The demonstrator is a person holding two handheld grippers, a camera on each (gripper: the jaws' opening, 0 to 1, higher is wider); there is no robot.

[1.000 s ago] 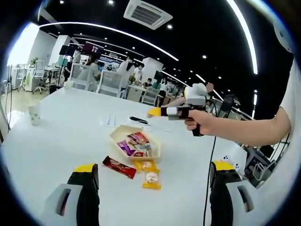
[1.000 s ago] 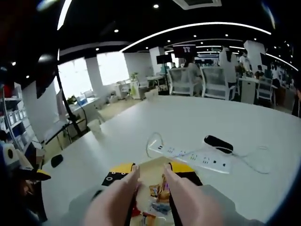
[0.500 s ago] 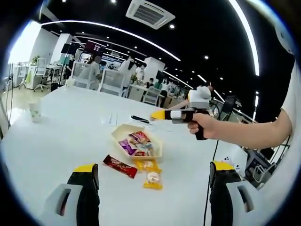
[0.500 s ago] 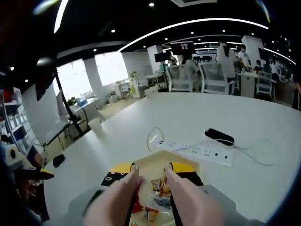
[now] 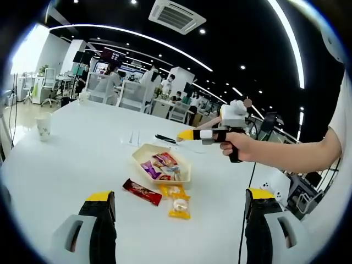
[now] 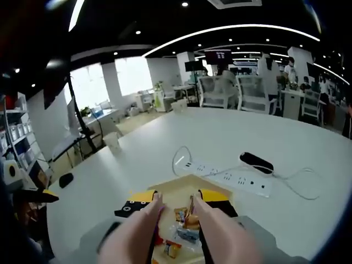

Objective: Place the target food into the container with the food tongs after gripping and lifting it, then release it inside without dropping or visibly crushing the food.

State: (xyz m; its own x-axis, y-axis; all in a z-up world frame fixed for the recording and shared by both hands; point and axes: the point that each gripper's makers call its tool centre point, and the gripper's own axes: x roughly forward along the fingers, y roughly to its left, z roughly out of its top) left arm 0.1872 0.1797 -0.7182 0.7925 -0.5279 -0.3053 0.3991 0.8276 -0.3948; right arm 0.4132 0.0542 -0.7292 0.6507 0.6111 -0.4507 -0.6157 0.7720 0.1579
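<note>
Shallow cream tray [image 5: 147, 153] of glossy crinkled snack packets [image 5: 160, 167]

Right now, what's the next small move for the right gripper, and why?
Probably bring the right gripper back and down toward the snacks on the table. It hovers over the tray, tongs holding nothing I can see.

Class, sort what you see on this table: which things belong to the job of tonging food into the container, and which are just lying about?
Job:
container
red snack bar
yellow snack packets
tongs in right gripper
left gripper

Lying about:
power strip
black remote
paper cup
</note>
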